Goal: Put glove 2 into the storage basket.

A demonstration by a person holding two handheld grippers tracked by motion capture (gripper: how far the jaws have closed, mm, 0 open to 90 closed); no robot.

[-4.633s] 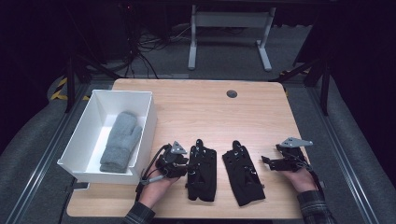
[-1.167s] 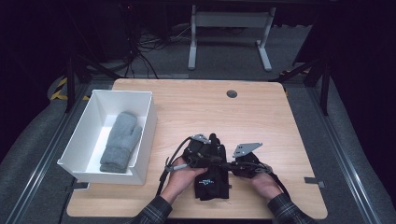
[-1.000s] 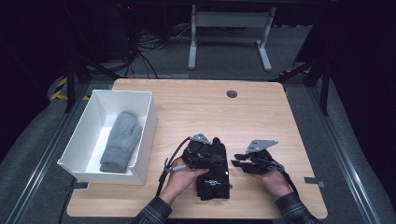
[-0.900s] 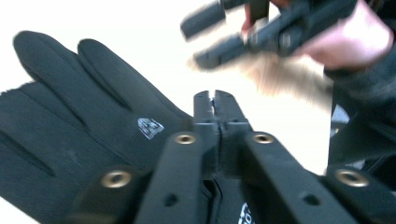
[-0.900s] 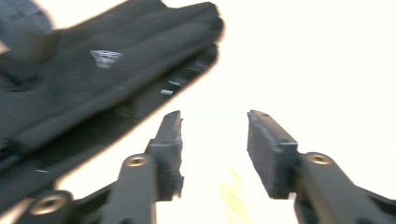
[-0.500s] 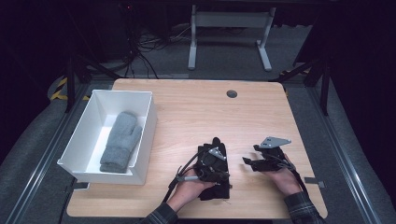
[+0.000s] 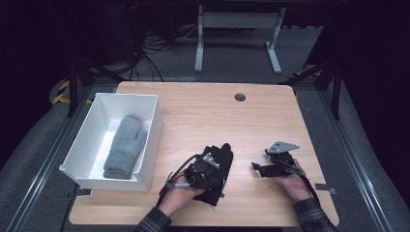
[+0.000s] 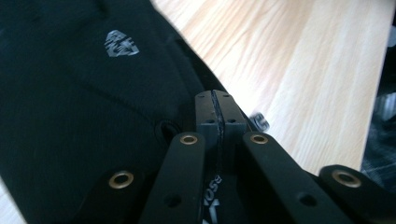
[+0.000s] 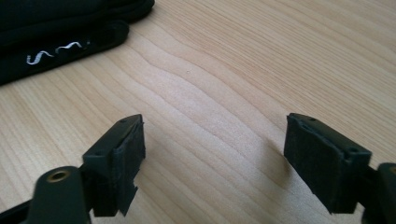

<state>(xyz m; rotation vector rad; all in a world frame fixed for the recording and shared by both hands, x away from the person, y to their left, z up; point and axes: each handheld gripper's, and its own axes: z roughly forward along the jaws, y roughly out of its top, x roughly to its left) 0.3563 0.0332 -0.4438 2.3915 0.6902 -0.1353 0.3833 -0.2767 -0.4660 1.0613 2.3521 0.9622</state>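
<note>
With the left gripper (image 7: 211, 170) pinched shut on the stacked black gloves (image 7: 220, 159), lift them together toward the white bin (image 7: 150, 140) while the right gripper (image 7: 263, 169), jaws wide and empty, stays clear.

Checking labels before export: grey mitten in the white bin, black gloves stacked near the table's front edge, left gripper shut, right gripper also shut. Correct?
One slip: the right gripper is open, not shut. The right gripper view shows its jaws wide apart over bare table, nothing between them. The rest holds: grey mitten in the white bin, black gloves stacked near the front edge, left gripper shut.
</note>
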